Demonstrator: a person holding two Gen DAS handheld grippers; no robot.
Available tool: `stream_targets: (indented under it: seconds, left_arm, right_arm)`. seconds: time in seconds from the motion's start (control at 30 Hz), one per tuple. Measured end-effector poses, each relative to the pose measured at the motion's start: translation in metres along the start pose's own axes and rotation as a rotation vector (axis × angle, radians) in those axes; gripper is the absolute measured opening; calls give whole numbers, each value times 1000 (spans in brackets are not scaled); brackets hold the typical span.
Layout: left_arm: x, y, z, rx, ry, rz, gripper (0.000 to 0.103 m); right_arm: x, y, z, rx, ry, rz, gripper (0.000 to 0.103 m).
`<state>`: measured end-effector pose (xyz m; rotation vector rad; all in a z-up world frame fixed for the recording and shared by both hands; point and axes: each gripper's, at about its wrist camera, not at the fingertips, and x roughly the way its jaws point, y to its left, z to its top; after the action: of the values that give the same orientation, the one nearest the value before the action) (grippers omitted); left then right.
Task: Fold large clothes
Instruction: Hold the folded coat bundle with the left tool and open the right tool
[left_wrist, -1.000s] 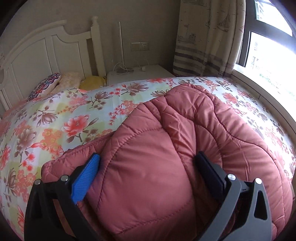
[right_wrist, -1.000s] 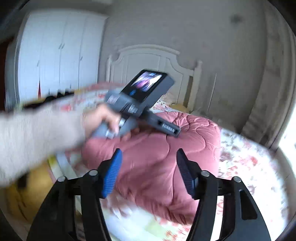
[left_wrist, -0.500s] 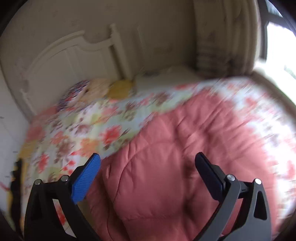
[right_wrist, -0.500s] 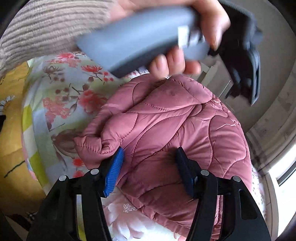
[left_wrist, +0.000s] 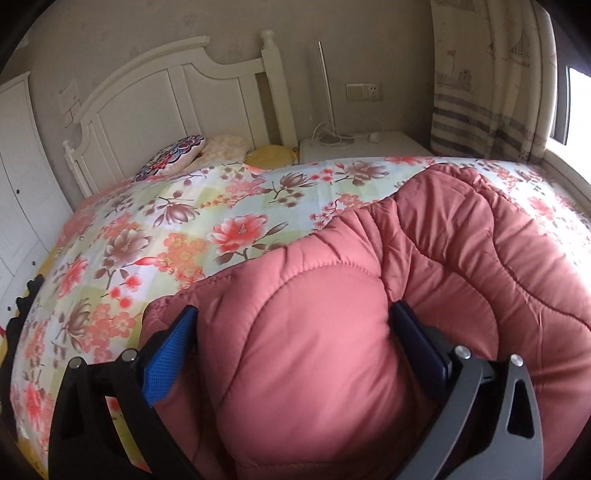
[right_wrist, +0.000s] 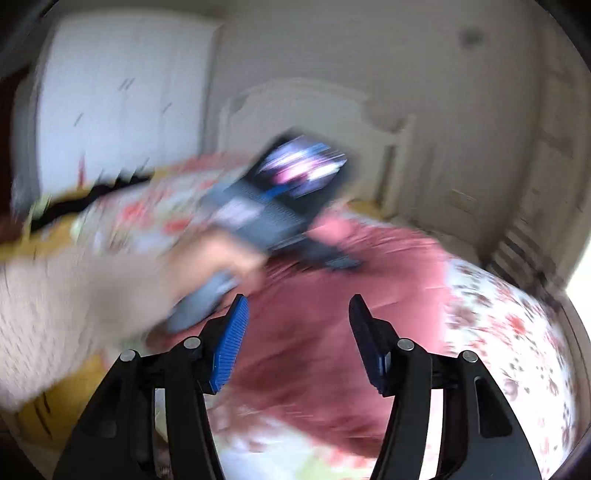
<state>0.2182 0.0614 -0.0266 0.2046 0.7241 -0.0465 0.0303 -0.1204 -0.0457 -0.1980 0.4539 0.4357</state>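
A puffy pink quilted jacket (left_wrist: 424, 277) lies bunched on the floral bedspread (left_wrist: 147, 236). In the left wrist view my left gripper (left_wrist: 291, 325) is open, its two fingers pressed into the jacket on either side of a thick padded fold. In the blurred right wrist view my right gripper (right_wrist: 299, 314) is open and empty, held above the jacket (right_wrist: 332, 314). The person's hand and the left gripper's body (right_wrist: 258, 221) show ahead of it, over the jacket's far left part.
A white headboard (left_wrist: 177, 92) and pillows (left_wrist: 173, 158) are at the far end of the bed. A white nightstand (left_wrist: 362, 147) and a curtain (left_wrist: 487, 81) stand at the right by the window. A white wardrobe (right_wrist: 110, 99) stands at the left.
My left gripper lifted off the jacket half a second ago and has come back down astride the padded fold. My right gripper has pulled back and up from the jacket's edge.
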Motion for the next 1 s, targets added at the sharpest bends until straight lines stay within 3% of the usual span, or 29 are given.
stream_targets:
  seconds: [0.1, 0.2, 0.27, 0.33, 0.47, 0.6, 0.67, 0.7, 0.8, 0.9, 1.0]
  left_arm:
    - [1, 0, 0, 0, 0, -5, 101]
    - [2, -2, 0, 11, 3, -4, 101]
    - [1, -5, -1, 29, -4, -3, 101]
    - [1, -6, -1, 38, -8, 8, 101]
    - [2, -5, -1, 24, -4, 6, 101]
    - [2, -2, -2, 13, -4, -5, 101]
    - [0, -1, -3, 15, -12, -18, 101]
    - [0, -2, -4, 21, -18, -12, 101]
    - [-2, -2, -5, 27, -23, -8, 101]
    - [-2, 3, -5, 3, -17, -27, 101]
    - [-4, 5, -6, -13, -25, -42, 101]
  right_arm:
    - [-7, -52, -3, 171, -19, 64, 44]
    - [5, -72, -15, 242, 25, 97, 40]
    - [24, -64, -27, 161, 93, 82, 40]
    - [36, -46, -37, 43, 132, 6, 40]
    - [29, -41, -27, 35, 143, -11, 39]
    - [-6, -37, -10, 23, 16, -8, 39]
    - [7, -33, -18, 14, 73, 4, 40]
    - [27, -32, -32, 15, 154, 17, 40]
    - [37, -24, -53, -20, 132, -26, 40]
    - [28, -30, -33, -35, 188, 30, 40]
    - [13, -54, -4, -33, 127, 19, 40]
